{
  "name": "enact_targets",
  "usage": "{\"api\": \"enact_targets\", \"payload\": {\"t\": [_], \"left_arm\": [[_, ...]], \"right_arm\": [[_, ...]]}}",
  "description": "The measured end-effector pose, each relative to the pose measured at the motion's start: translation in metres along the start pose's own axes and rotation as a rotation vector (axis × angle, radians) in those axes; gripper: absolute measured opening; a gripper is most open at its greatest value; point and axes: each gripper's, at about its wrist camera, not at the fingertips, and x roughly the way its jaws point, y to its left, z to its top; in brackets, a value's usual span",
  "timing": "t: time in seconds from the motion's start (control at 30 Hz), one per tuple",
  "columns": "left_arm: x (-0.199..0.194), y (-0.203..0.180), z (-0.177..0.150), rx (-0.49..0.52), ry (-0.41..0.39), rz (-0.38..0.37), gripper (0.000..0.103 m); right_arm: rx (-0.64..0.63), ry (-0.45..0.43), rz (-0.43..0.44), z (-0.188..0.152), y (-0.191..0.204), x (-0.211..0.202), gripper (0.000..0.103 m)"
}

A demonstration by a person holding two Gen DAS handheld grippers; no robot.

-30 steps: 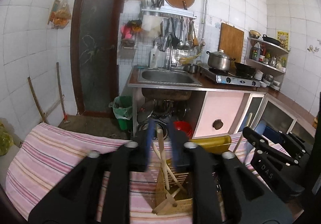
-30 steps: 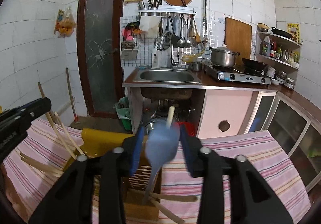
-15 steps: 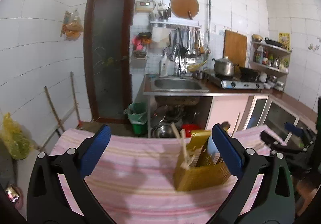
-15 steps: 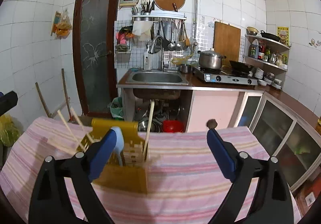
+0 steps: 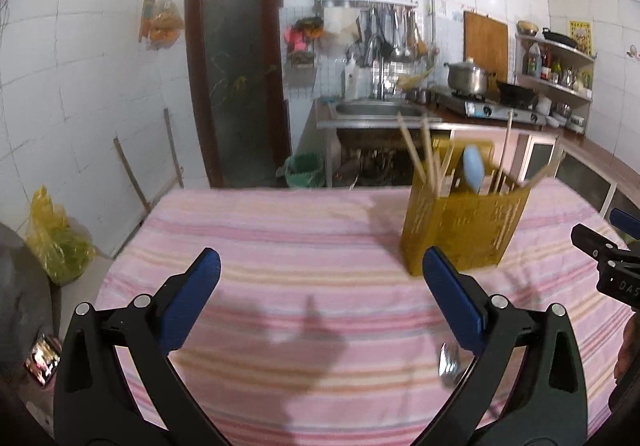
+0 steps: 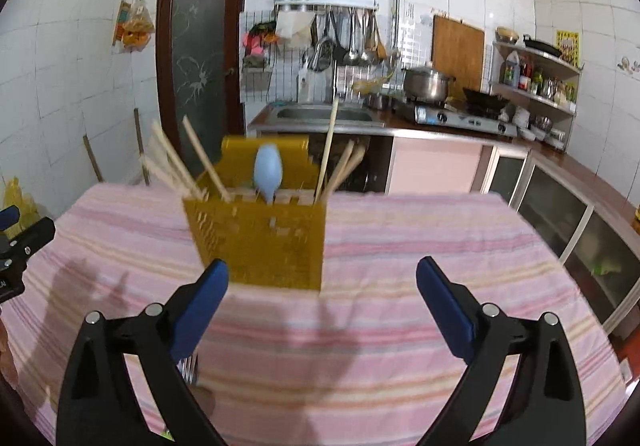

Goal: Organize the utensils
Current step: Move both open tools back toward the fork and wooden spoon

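A yellow slotted utensil holder (image 5: 460, 234) (image 6: 260, 242) stands on the pink striped tablecloth (image 5: 300, 266). It holds several wooden chopsticks (image 5: 420, 154) (image 6: 192, 158) and a light blue spoon (image 5: 474, 168) (image 6: 267, 172). My left gripper (image 5: 320, 294) is open and empty, well back from the holder. My right gripper (image 6: 322, 298) is open and empty, just in front of the holder. A metal utensil lies on the cloth by the left gripper's right finger (image 5: 448, 364); its tines show by the right gripper's left finger (image 6: 189, 368).
The right gripper's body shows at the right edge of the left wrist view (image 5: 612, 266). Behind the table are a sink (image 6: 320, 114), a stove with a pot (image 6: 428, 82), cabinets and a dark door (image 5: 236, 58). A yellow bag (image 5: 56, 242) sits on the floor at left.
Both grippers opened, letting go of the chopsticks and blue spoon in the holder, and drew back and up from it. The holder now stands farther away in both views.
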Motion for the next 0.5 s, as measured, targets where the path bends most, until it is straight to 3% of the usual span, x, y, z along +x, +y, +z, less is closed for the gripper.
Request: {"api": "enact_targets", "payload": {"t": [0.33, 0.5], "left_arm": [[0.027, 0.02, -0.057, -0.018, 0.123, 0.01, 0.098], [0.038, 0.02, -0.068, 0.002, 0.174, 0.024, 0.098]], "right_arm": [[-0.011, 0.146, 0.016, -0.062, 0.024, 0.023, 0.093], [-0.047, 0.211, 0.031, -0.085, 0.04, 0.024, 0.093]]}}
